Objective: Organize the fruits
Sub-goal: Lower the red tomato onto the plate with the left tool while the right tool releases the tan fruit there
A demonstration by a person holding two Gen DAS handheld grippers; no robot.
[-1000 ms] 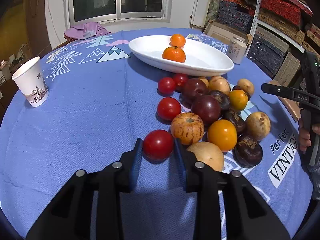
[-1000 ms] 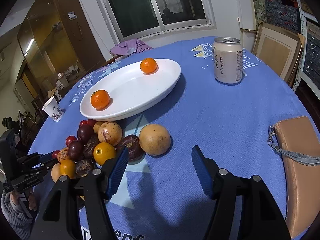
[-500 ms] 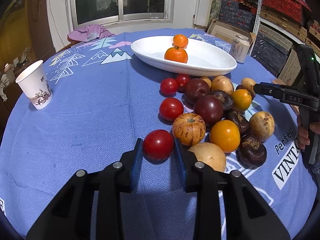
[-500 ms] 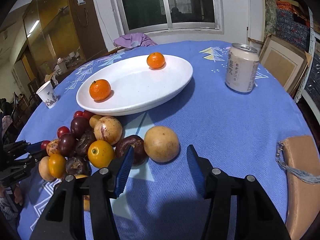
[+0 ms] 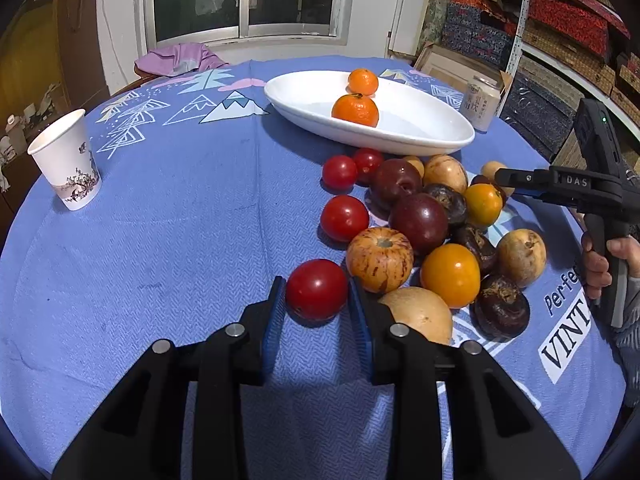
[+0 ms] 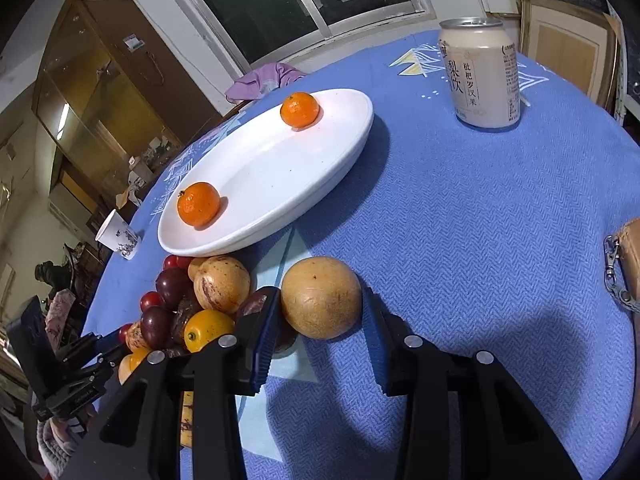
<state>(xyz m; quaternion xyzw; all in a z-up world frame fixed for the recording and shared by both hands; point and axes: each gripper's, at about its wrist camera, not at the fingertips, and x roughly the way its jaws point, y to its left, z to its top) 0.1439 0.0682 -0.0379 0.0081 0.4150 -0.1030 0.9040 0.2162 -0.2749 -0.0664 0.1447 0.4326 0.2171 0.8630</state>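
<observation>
Right wrist view shows what changed: a second ago our right gripper (image 6: pixel 318 330) stood short of the round tan-brown fruit (image 6: pixel 321 297) with its fingers spread, and now they straddle it, still open with a gap on the right side, so it is ready to close on and carry. Our left gripper (image 5: pixel 317 312) has stayed put, fingers against the round glossy red tomato (image 5: pixel 316 289) on the blue cloth-covered desk (image 5: pixel 160 240). Both fruits are near-spherical, with no long axis; beyond, the white oval ceramic dish (image 6: pixel 256 184) runs lengthwise away to the far right.
</observation>
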